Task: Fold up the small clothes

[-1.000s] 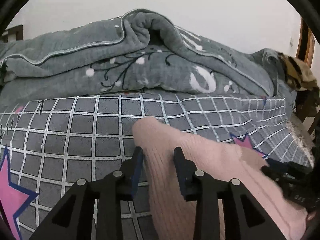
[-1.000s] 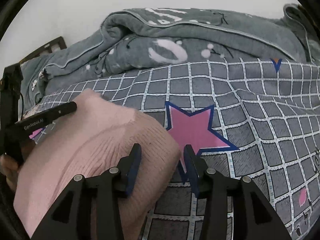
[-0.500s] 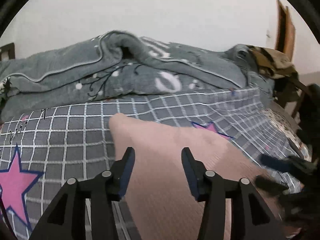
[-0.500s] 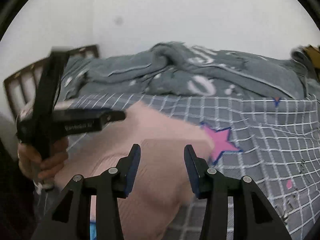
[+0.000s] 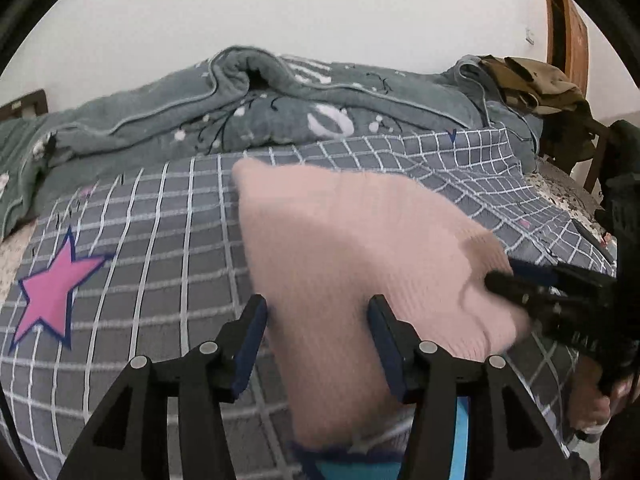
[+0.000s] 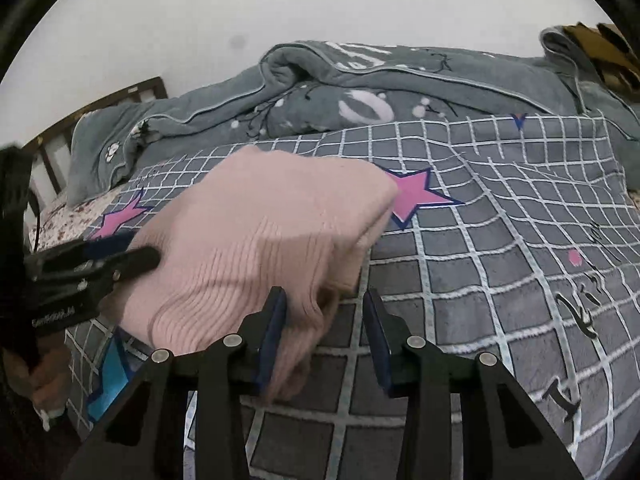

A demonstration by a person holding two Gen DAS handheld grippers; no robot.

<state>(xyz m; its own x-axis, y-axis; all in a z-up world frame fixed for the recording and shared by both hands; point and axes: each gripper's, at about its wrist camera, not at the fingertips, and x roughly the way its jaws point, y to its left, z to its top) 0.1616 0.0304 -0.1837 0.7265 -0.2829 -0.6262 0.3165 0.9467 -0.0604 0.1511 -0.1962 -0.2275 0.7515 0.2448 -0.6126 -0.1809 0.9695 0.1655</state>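
A folded pink knit sweater point(image 5: 344, 248) lies on the grey checked bedsheet point(image 5: 160, 240); it also shows in the right wrist view point(image 6: 256, 240). My left gripper point(image 5: 318, 320) is open, its fingers astride the sweater's near left part. My right gripper point(image 6: 325, 312) is open over the sweater's near right corner, with knit folds between its fingers. Each gripper shows in the other's view: the right one point(image 5: 552, 292) at the sweater's right edge, the left one point(image 6: 92, 268) at its left edge.
A crumpled grey patterned blanket point(image 5: 280, 112) lies along the back of the bed by a white wall. A brown garment point(image 5: 532, 80) sits at the far right. A blue item point(image 6: 112, 368) peeks out under the sweater's near edge. A wooden bed frame point(image 6: 100, 108) stands at the left.
Both grippers have drawn back and up from the sweater and opened wider. The sweater now lies folded on the sheet, released.
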